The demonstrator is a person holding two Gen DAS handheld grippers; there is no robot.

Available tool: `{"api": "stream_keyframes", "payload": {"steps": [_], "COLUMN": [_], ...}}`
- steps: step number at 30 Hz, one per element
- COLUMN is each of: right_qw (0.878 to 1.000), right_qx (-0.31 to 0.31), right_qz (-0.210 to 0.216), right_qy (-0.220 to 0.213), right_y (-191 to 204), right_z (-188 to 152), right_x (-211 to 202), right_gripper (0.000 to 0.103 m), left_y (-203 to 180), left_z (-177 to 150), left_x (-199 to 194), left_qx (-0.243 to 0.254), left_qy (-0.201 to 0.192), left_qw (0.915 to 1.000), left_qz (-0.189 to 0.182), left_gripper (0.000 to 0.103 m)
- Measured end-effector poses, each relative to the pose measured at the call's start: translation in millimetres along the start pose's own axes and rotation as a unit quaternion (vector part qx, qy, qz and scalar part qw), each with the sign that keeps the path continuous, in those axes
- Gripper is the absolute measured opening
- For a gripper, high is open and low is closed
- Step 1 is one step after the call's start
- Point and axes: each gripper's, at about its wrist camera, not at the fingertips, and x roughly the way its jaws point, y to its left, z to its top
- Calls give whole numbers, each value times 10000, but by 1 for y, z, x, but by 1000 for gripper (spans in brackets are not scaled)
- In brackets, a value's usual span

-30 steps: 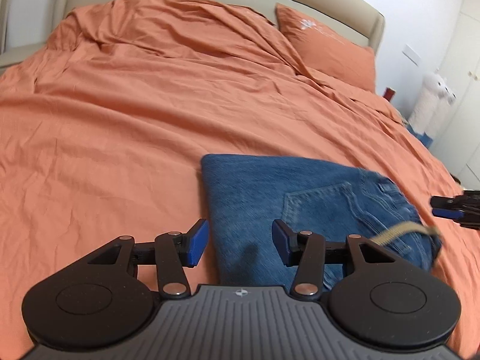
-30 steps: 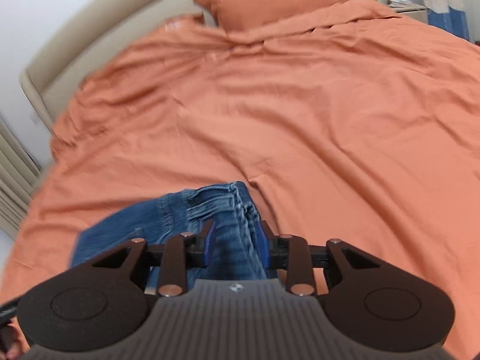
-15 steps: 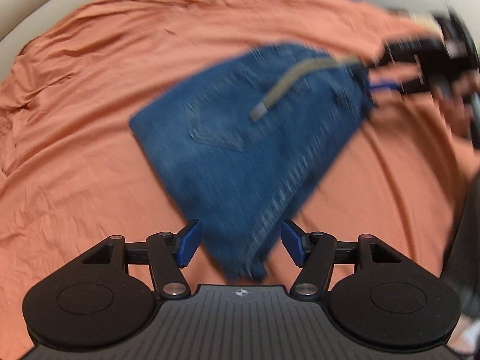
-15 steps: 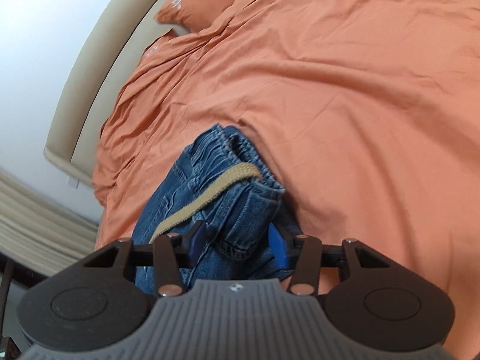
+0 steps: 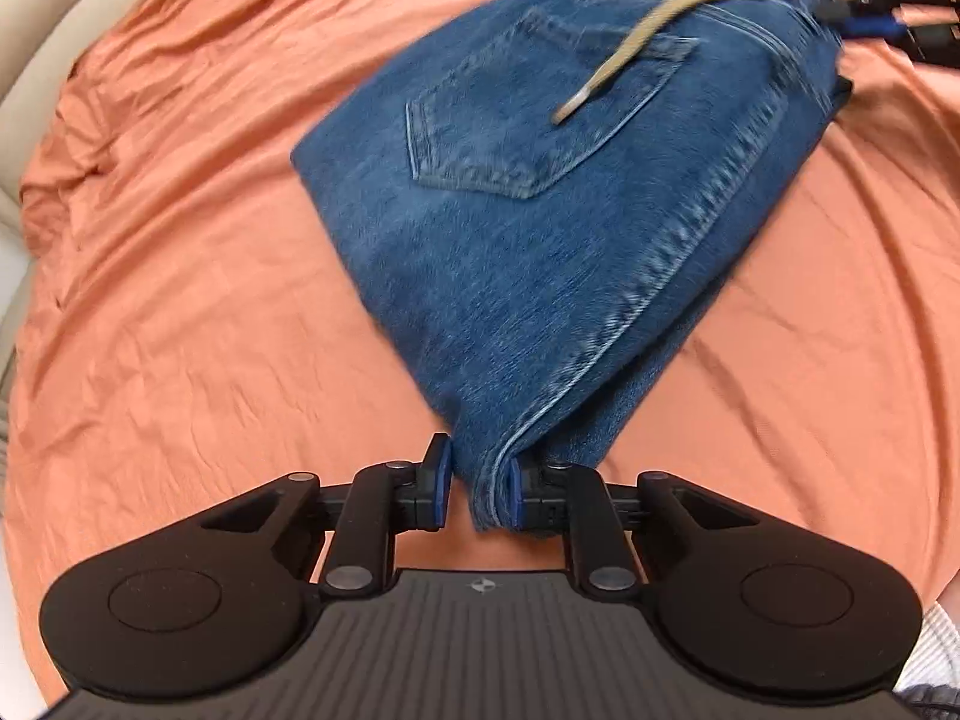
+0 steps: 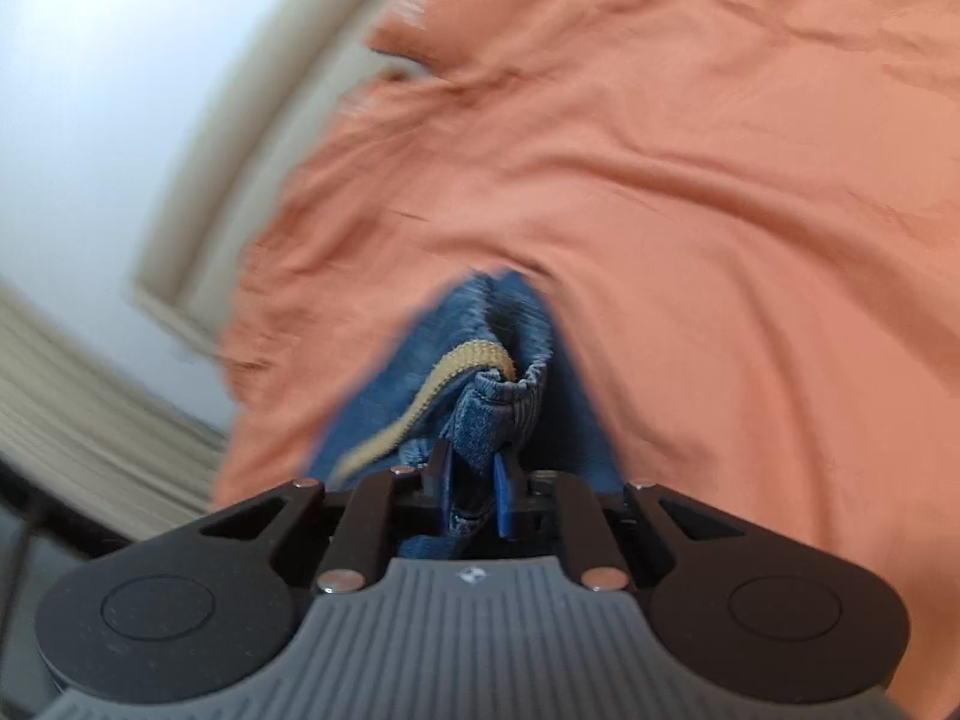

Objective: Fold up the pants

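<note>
Folded blue denim pants [image 5: 540, 228], back pocket uppermost with a tan woven drawstring [image 5: 630, 54] trailing across it, lie on the rumpled orange cotton bedsheet [image 5: 180, 300], gripped at two opposite ends so the bundle can be handled as one piece. The left gripper [image 5: 474, 483], its jaws having just been closing, has the near seamed corner of the denim between its blue pads, though a small gap still shows at one pad. The right gripper [image 6: 471, 483], likewise just closed, is clamped on the bunched waistband end, apparently to keep the layers together.

Pants [image 5: 540, 252] coarse blue denim with woven tan drawstring [image 5: 630, 54], bedsheet [image 5: 180, 300] matt wrinkled orange cloth, tool [image 5: 477, 489] matt black plastic.
</note>
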Motion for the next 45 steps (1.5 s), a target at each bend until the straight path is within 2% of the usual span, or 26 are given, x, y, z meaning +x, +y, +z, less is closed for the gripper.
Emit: {"api": "stream_keyframes", "payload": {"steps": [3,7,12,15,18,20,22,24,25,26,27,29,33,34,35,36,39,40,43,45], "right_qw": [9986,9982,9979,9974,9929,9916,9947,9963,9967,9967,9964,9963,9975,9980,9982,9983,9982,9981,9977,9964], "right_qx": [382,229,195,49,-243,-276,-120,-121,-193,-290,-393,-532,-566,-550,-551,-560,-595,-596,-361,14], "right_qz": [-282,-444,-496,-634,-1140,-1265,-1009,-755,-609,-483,-376,-205,-22,44,77,92,56,37,142,359], "right_qy": [231,337,357,340,229,58,-167,-389,-505,-593,-650,-641,-411,-300,-205,-102,111,148,551,766], "right_y": [-21,-25,-24,-19,-15,-18,-20,-17,-13,-10,-7,-3,-4,-6,-7,-8,-13,-15,-26,-37], "right_z": [-4,-5,-6,-6,-8,-5,2,7,9,11,13,18,30,33,35,37,46,51,66,71], "right_x": [12,21,19,13,0,-10,-21,-30,-33,-34,-34,-28,-5,2,10,18,39,45,70,84], "right_gripper": [6,6,7,7,8,11,11,16,24,32,34,40,44,45,46,47,51,52,52,52], "left_y": [-2,15,27,30,33,41,56,75,83,92,103,117,135,138,140,143,147,146,147,146], "left_z": [1,2,-5,-3,-5,-8,-10,-9,-7,-8,-7,-5,1,3,5,7,9,11,13,11], "left_x": [9,20,17,11,1,-10,-23,-34,-39,-42,-43,-36,-12,-3,6,16,40,47,70,77], "left_qx": [-22,-412,-594,-667,-656,-726,-1026,-1534,-1828,-2161,-2495,-3120,-4136,-4287,-4383,-4439,-4443,-4480,-4618,-4608], "left_qy": [231,635,644,680,858,647,272,-87,-323,-588,-824,-1167,-1637,-1676,-1668,-1640,-1453,-1404,-1292,-1214], "left_qw": [9997,9963,9947,9938,9928,9937,9910,9831,9770,9681,9574,9331,8799,8694,8623,8589,8617,8599,8451,8429], "left_qz": [-23,-401,-544,-569,-519,-565,-816,-995,-1049,-1127,-1201,-1353,-1673,-1797,-1913,-1960,-1971,-2005,-2363,-2501], "left_gripper": [20,19,20,26,32,32,32,37,40,48,54,55,55,56,56,56,56,56,56,56]}}
